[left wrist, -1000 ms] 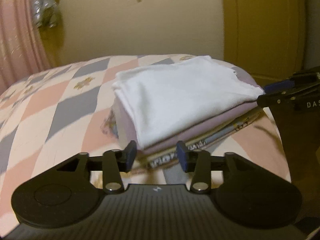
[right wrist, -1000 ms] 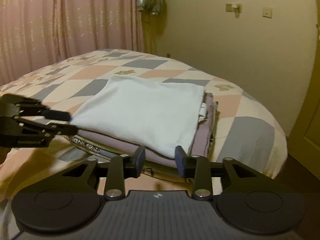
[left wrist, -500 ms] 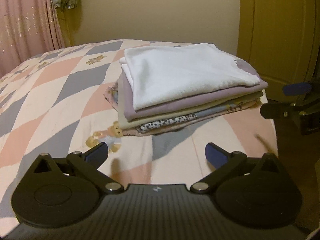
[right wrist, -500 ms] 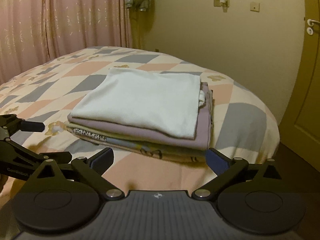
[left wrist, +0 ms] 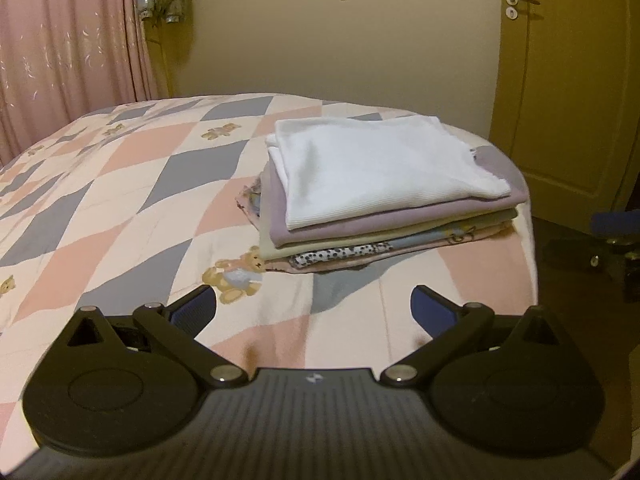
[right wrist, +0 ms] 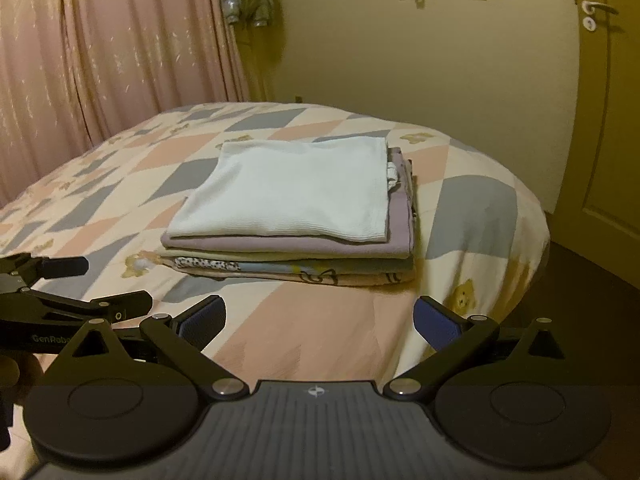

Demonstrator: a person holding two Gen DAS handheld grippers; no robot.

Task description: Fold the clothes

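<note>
A stack of folded clothes (left wrist: 384, 200) lies on the bed near its corner, with a white folded garment (left wrist: 376, 168) on top, a lilac one under it, then patterned pieces. The stack also shows in the right wrist view (right wrist: 296, 216). My left gripper (left wrist: 314, 308) is open and empty, held back from the stack over the quilt. My right gripper (right wrist: 320, 318) is open and empty, also short of the stack. The left gripper shows at the left edge of the right wrist view (right wrist: 80, 288), and the right gripper at the right edge of the left wrist view (left wrist: 600, 240).
The bed has a pink, grey and cream checked quilt (left wrist: 120, 208) with teddy bears. Pink curtains (right wrist: 100, 60) hang on the left. A yellow door (left wrist: 568, 80) stands to the right past the bed's corner. A dark floor (right wrist: 592, 280) lies beside the bed.
Both grippers were nearly shut at the front edge of the stack; they have opened wide and pulled back, away from it. The stack stays on the bed.
</note>
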